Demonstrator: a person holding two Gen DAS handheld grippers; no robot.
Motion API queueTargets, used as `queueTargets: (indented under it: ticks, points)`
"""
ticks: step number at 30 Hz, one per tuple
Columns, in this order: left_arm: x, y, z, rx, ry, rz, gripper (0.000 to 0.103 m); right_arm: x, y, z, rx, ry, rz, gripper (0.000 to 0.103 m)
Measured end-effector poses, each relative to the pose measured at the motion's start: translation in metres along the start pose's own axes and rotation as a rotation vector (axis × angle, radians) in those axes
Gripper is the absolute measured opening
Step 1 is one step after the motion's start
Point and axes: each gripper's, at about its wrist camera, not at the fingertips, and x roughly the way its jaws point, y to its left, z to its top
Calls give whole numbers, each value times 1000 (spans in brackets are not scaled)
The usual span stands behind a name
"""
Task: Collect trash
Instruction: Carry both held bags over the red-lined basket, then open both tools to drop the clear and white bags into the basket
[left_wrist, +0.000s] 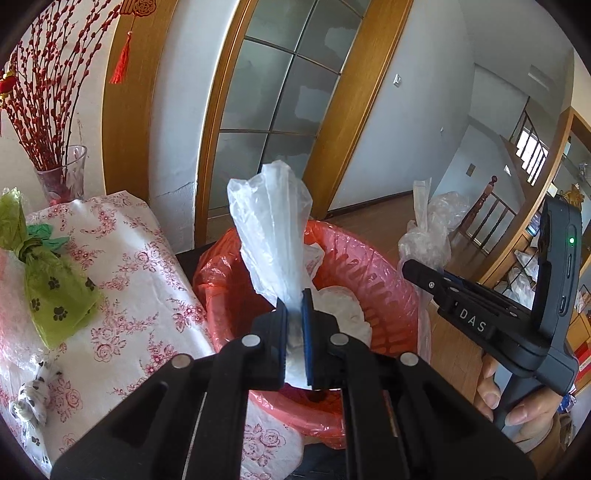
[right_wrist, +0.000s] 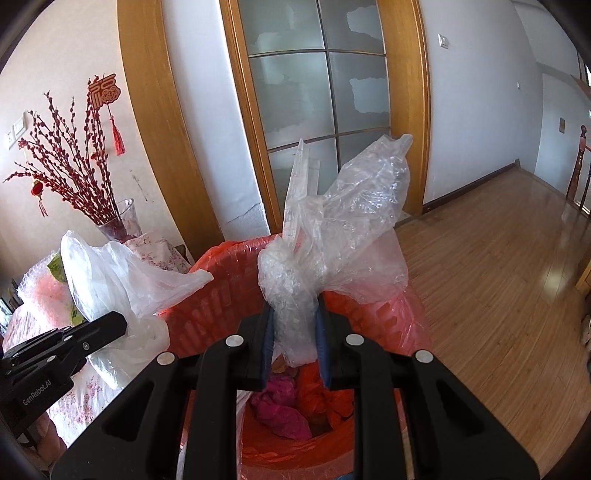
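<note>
Above the round red plastic bin lined with a thin red bag (right_wrist: 369, 306), I hold one piece of trash in each tool. My left tool (left_wrist: 294, 325) is closed on a milky white plastic bag (left_wrist: 271, 229), and my right tool (right_wrist: 295, 332) is closed on a crumpled clear plastic bag (right_wrist: 332, 236). I keep both over the opening so they can fall inside. On the counter with the flowered white cloth (left_wrist: 140, 258) a knotted green bag with paw prints (left_wrist: 51, 288) waits, I think for a later turn

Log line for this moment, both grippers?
left gripper: shut on white bag | right gripper: shut on clear bag | both above red bin
</note>
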Motion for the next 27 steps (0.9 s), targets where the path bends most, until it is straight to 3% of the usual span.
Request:
queueTargets:
  ticks: [4,11,15,22,24,27]
  points:
    - [13,-3,2,0,14,-11,10,6,-2,3,6,3,-3,21]
    - [29,1,-1,-10,38,7,31,13,-8,0,16,4,-9,48]
    - [28,13,-8,-35,49,31,33,14,-14,-4,39,12,-13,49]
    - [-7,23,-21,-25,-11,152,49,1,-13,-14,31,-9,-44,49]
    - [-18,26,-26,-15,-17,193,51,-5,-8,-19,21,-20,-48,59]
    - [-38,35,-35,-22,-30,234,51,-10,3,-23,-7,-31,-49,62]
